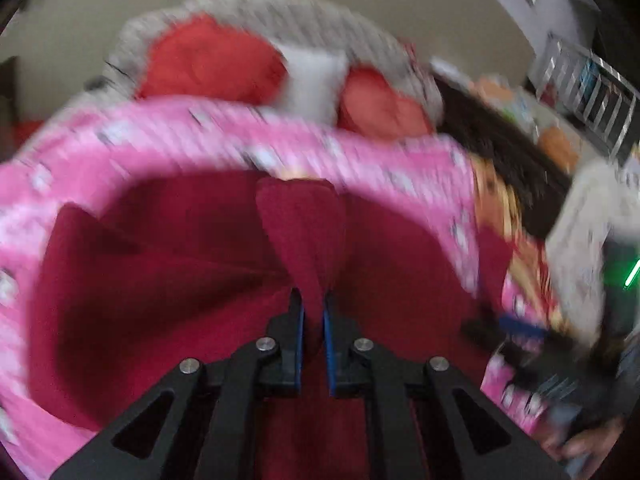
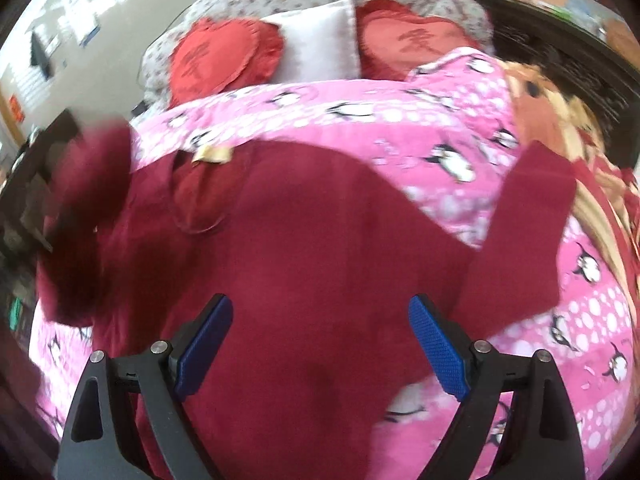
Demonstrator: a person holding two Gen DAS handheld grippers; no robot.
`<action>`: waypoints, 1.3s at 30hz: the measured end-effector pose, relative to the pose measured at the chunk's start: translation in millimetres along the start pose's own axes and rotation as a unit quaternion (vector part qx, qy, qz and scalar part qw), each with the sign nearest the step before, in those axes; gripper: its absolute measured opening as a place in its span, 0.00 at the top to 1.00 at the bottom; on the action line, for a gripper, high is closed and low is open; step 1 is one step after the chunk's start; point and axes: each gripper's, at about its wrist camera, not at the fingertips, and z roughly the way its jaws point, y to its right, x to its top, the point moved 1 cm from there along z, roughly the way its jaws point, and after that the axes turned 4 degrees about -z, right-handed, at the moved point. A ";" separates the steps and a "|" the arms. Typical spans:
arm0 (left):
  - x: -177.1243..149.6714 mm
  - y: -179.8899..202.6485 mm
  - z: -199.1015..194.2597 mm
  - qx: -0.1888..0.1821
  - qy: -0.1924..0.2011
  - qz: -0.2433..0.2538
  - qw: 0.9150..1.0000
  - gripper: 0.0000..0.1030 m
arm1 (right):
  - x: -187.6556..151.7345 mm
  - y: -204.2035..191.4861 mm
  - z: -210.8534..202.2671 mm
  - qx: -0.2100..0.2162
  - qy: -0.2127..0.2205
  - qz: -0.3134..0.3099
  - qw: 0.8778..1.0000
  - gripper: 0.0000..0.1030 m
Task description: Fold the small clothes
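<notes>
A dark red garment point(image 2: 300, 220) lies spread on a pink penguin quilt point(image 2: 440, 120), collar and tan label point(image 2: 212, 155) toward the pillows. One sleeve point(image 2: 528, 224) stretches out flat to the right. The other sleeve point(image 2: 88, 200) is raised and blurred at the left. My right gripper point(image 2: 322, 312) hovers open over the garment's body with nothing between its blue pads. In the left wrist view my left gripper point(image 1: 313, 304) is shut on a fold of the red garment point(image 1: 304, 232), which stands up from between the fingers. The picture there is smeared by motion.
Two red heart cushions point(image 2: 224, 56) point(image 2: 416, 44) and a white pillow point(image 2: 316, 44) lie at the head of the bed. A brown patterned blanket point(image 2: 560, 128) lies along the right edge, with a dark headboard or cabinet point(image 2: 540, 48) beyond it.
</notes>
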 end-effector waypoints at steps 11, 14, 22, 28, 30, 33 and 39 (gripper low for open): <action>-16.8 -0.5 -72.6 0.022 0.056 0.048 0.997 0.11 | 6.1 20.6 -7.9 0.021 0.014 0.002 1.000 0.34; -14.2 -32.7 -93.0 0.085 0.081 0.045 0.992 0.10 | 12.0 8.2 -1.2 0.034 0.018 -0.013 0.999 0.34; -30.6 -133.9 -96.7 0.150 0.038 -0.076 0.985 0.10 | 17.1 -31.3 52.5 0.043 -0.020 -0.102 0.994 0.67; -25.7 -144.3 -108.4 0.163 0.059 -0.087 0.981 0.10 | 14.0 -45.3 51.1 0.033 0.001 -0.136 0.990 1.00; -19.9 -144.9 -110.8 0.161 0.068 -0.091 0.980 0.10 | 21.6 -40.7 31.9 0.046 0.024 -0.126 0.991 1.00; -14.0 -138.1 -102.3 0.155 0.068 -0.091 0.981 0.10 | 37.5 -24.5 -3.0 0.027 0.086 -0.107 0.990 1.00; -19.9 -125.1 -68.2 0.174 0.030 -0.058 0.983 0.10 | 46.4 17.7 17.0 -0.052 0.055 -0.070 0.995 1.00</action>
